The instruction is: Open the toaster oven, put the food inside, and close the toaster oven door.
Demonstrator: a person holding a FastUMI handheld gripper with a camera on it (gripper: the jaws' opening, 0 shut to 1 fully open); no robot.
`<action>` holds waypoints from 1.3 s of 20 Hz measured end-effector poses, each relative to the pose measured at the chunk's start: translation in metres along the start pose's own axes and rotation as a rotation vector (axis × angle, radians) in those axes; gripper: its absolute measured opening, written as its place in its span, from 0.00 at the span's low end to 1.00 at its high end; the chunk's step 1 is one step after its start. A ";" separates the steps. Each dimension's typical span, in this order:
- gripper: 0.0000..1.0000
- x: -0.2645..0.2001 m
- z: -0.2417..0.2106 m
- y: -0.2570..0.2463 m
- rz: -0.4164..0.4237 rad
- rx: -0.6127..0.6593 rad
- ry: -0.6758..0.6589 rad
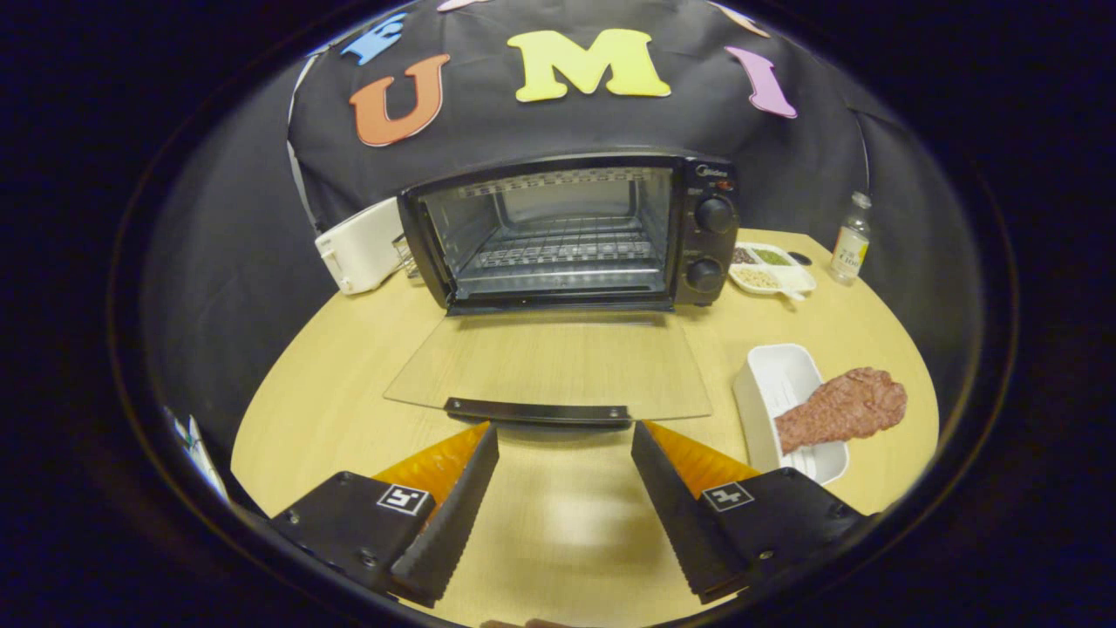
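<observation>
While the toaster oven (567, 234) stands at the back of the round wooden table (331, 384) with its glass door (549, 362) folded flat toward the fingers, the gripper (564, 440) hovers spread wide and holds nothing, its tips just short of the door handle (536, 411); inside the oven a wire rack (562, 249) sits bare; right of the door a white rectangular dish (780, 384) carries the food (841, 407), a reddish slab overhanging its rim; right of the oven a divided tray (772, 268) holds what may be grains and seasonings; a small bottle (851, 240) stands beyond it; a white appliance (362, 244) sits left of the oven.
</observation>
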State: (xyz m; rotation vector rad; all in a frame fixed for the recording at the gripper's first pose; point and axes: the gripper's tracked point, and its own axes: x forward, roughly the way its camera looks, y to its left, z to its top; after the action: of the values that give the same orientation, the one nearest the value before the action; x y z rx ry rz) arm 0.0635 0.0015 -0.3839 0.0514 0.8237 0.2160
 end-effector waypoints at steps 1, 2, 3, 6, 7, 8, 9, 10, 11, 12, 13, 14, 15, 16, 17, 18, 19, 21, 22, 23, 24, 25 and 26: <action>0.98 -0.010 0.000 -0.013 0.014 0.008 0.005; 0.98 -0.020 -0.002 -0.027 0.026 0.013 0.012; 0.98 -0.030 -0.001 -0.043 0.032 0.024 0.015; 0.98 -0.057 0.010 -0.091 0.034 0.075 -0.004; 0.98 -0.066 0.017 -0.106 0.032 0.088 -0.019; 0.97 -0.073 0.019 -0.120 0.037 0.099 -0.029; 0.97 -0.077 0.022 -0.134 0.036 0.108 -0.028; 0.95 -0.078 0.021 -0.150 0.025 0.115 -0.022; 0.94 -0.077 0.021 -0.165 0.008 0.112 -0.015; 0.93 -0.077 0.018 -0.178 0.007 0.110 -0.004; 0.93 -0.075 0.015 -0.189 0.002 0.123 0.014; 0.93 -0.073 0.014 -0.199 0.001 0.135 0.023; 0.93 -0.071 0.014 -0.208 0.007 0.141 0.028; 0.92 -0.070 0.012 -0.216 0.017 0.154 0.033; 0.90 -0.068 0.011 -0.222 0.035 0.176 0.043; 0.87 -0.064 0.008 -0.226 0.058 0.211 0.057; 0.85 -0.059 0.008 -0.227 0.091 0.247 0.072; 0.72 -0.051 0.012 -0.224 0.175 0.306 0.092; 0.66 -0.046 0.014 -0.223 0.212 0.326 0.103; 0.60 -0.040 0.009 -0.219 0.254 0.355 0.143; 0.37 -0.039 0.007 -0.215 0.300 0.408 0.185; 0.27 -0.037 0.008 -0.208 0.344 0.462 0.197; 0.17 -0.042 0.012 -0.209 0.355 0.473 0.193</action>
State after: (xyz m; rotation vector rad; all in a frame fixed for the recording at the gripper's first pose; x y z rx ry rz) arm 0.0803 -0.2113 -0.3728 0.6323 1.0422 0.3603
